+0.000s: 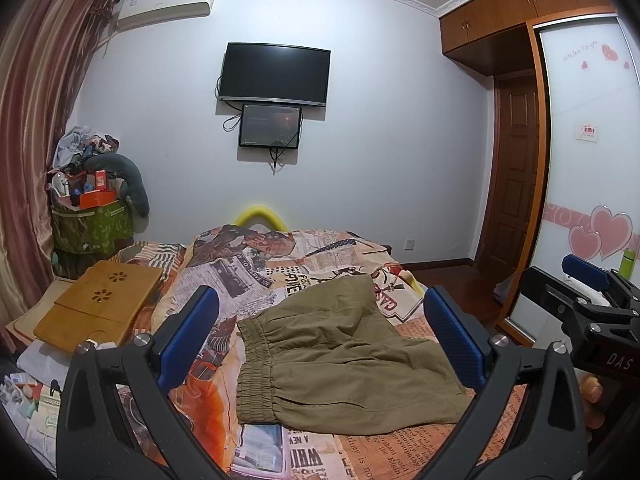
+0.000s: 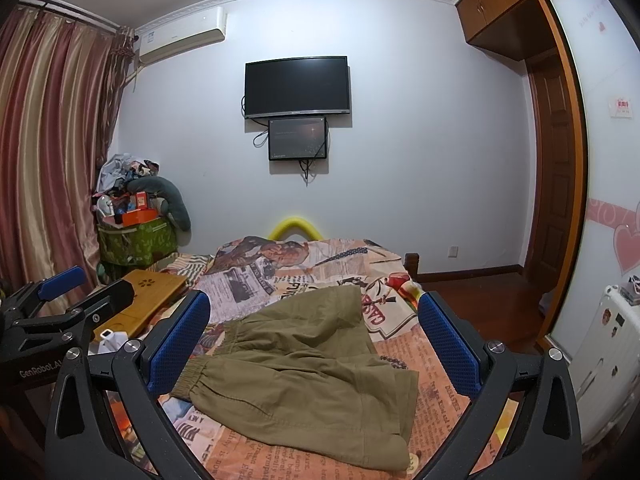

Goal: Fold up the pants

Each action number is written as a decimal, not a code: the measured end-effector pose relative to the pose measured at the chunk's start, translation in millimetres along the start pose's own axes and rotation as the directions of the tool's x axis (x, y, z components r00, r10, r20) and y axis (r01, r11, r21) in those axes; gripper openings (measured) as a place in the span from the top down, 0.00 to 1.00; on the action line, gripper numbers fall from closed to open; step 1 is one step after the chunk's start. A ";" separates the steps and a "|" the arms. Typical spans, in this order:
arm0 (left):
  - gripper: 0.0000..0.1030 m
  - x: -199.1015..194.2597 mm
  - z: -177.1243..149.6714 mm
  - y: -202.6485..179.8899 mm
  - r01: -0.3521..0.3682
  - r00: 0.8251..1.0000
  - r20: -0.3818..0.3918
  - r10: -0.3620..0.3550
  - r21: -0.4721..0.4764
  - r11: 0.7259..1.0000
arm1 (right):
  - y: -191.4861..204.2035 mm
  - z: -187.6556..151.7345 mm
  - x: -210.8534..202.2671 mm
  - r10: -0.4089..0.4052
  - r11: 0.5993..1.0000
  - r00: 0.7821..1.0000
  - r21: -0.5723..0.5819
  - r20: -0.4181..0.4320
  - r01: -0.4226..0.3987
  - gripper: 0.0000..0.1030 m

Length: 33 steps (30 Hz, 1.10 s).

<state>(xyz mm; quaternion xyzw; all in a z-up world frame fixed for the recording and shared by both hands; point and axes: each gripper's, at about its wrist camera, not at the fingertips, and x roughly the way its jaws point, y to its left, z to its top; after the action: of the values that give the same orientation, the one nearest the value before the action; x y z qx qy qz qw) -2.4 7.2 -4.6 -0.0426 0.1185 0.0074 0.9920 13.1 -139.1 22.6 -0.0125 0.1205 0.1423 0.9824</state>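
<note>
Pants [image 1: 344, 356]: olive-khaki, short-legged, elastic waistband [image 1: 256, 364] toward the left, lying flat on the bed [image 1: 248, 272] over a newspaper-print cover, one leg angled toward the far end. Untouched by either tool.

Left gripper [image 1: 320, 340]: blue-padded fingers [image 1: 188, 332] spread wide, grasping nothing, held above the near edge of the garment. Right gripper [image 2: 312, 340]: likewise spread wide and empty, framing the same garment.

Surroundings: wooden lap tray [image 1: 100, 304] on the bed's left side, well apart from the pants; green storage bin [image 1: 92, 228] piled with clutter in the corner; striped curtain [image 1: 36, 120]; wall television [image 1: 276, 74] with smaller screen [image 1: 270, 126] beneath; air conditioner [image 1: 168, 2]; yellow foam arc [image 1: 262, 216] at the bed's far end; wardrobe with heart-decorated sliding door [image 1: 588, 184]. Nothing between grippers and pants.

Left view only: green bottle [image 1: 627, 266], fingertips of a hand [image 1: 592, 396] behind the other gripper's body. Right view only: white appliance [image 2: 612, 360] with stickers at the right edge, bedpost [image 2: 411, 265].

Obscured: near hem of pants cut off by gripper frames; items at lower left of left view too blurred to identify.
</note>
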 end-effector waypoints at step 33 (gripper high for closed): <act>0.00 24.3 -5.2 4.7 -0.030 0.999 -0.025 0.030 -0.004 1.000 | -4.0 -11.0 18.2 -0.005 1.000 0.999 0.021 -0.036 0.005 0.00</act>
<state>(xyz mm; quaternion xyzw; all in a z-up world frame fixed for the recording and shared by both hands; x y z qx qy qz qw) 19.8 11.5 -15.7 -0.0432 0.1317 0.0222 0.9901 28.7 -138.5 7.5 -0.0052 0.1398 0.1383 0.9805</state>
